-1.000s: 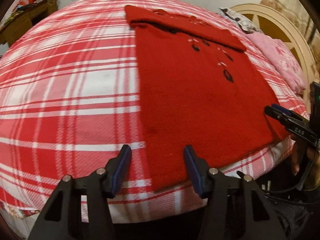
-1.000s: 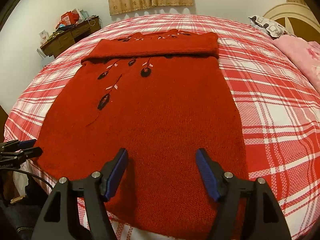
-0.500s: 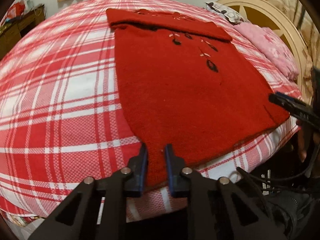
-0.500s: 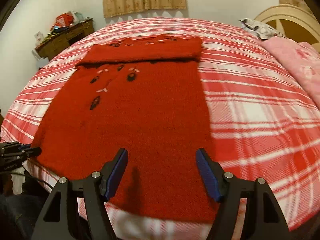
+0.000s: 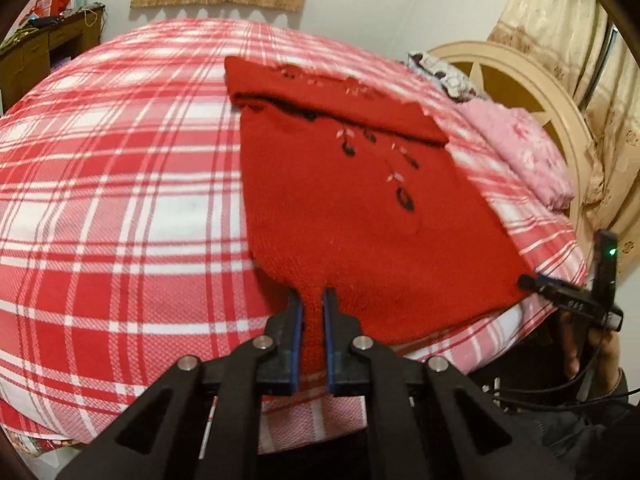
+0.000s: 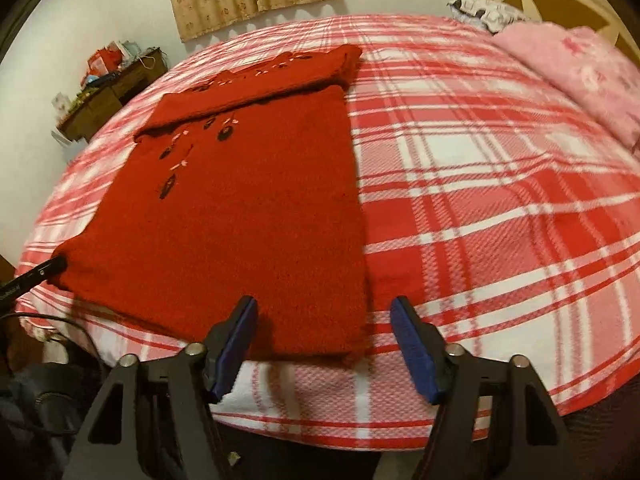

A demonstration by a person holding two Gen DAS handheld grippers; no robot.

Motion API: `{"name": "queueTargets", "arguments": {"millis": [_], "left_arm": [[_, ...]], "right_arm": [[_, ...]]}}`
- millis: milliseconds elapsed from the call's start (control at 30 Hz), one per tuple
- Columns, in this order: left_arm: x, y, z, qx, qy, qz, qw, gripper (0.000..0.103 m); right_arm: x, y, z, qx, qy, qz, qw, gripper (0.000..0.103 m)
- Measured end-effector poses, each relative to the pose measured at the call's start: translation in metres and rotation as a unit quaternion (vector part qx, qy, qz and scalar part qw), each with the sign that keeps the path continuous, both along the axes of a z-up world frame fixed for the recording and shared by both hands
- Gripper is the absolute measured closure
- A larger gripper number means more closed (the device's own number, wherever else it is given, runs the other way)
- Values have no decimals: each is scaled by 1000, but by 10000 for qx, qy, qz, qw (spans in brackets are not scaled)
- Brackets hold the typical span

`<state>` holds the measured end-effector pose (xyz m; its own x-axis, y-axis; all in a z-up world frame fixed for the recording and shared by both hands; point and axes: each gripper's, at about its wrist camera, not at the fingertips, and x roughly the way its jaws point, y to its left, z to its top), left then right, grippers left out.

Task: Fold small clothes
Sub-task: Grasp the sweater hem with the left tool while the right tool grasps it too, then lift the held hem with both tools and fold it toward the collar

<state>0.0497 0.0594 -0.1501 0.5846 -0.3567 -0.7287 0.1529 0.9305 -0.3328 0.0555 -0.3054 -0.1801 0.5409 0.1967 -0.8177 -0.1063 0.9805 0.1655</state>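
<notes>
A red knitted sweater [image 5: 352, 208] with dark embroidered flowers lies flat on the plaid bed, its sleeves folded across the far end. My left gripper [image 5: 311, 300] is shut on the sweater's near-left hem corner, which bunches between the blue pads. In the right wrist view the sweater [image 6: 248, 216] lies ahead and to the left. My right gripper [image 6: 324, 320] is open, its fingers straddling the near-right hem corner just above the bed edge. The right gripper's tip [image 5: 532, 282] shows at the far right of the left wrist view.
The red and white plaid bed cover [image 6: 480, 184] stretches wide to the right. A pink blanket [image 6: 580, 68] and a cream headboard [image 5: 532, 80] lie at the bed's end. A wooden desk [image 6: 108, 100] with clutter stands by the wall. Cables [image 5: 560, 396] hang below the bed edge.
My left gripper closed on the sweater's near-left hem corner and pulled it up a little. My right gripper moved right along the hem to the near-right corner, still open.
</notes>
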Motion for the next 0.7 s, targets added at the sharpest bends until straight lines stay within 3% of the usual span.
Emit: {"name": "queueTargets", "arguments": {"millis": [133, 267, 400, 533, 700], "left_arm": [[4, 0, -3, -52, 19, -11, 10000, 94], [8, 8, -8, -228, 168, 101, 9995, 94], [7, 11, 3, -119, -37, 137, 9998, 94], [11, 6, 10, 228, -281, 147, 9992, 94], [24, 11, 22, 143, -419, 196, 9988, 94]], "right_arm": [[0, 3, -4, 85, 5, 67, 9999, 94], [-4, 2, 2, 253, -197, 73, 9995, 95], [-9, 1, 21, 424, -609, 119, 9972, 95], [-8, 4, 28, 420, -825, 127, 9956, 95], [-1, 5, 47, 365, -1172, 119, 9924, 95]]}}
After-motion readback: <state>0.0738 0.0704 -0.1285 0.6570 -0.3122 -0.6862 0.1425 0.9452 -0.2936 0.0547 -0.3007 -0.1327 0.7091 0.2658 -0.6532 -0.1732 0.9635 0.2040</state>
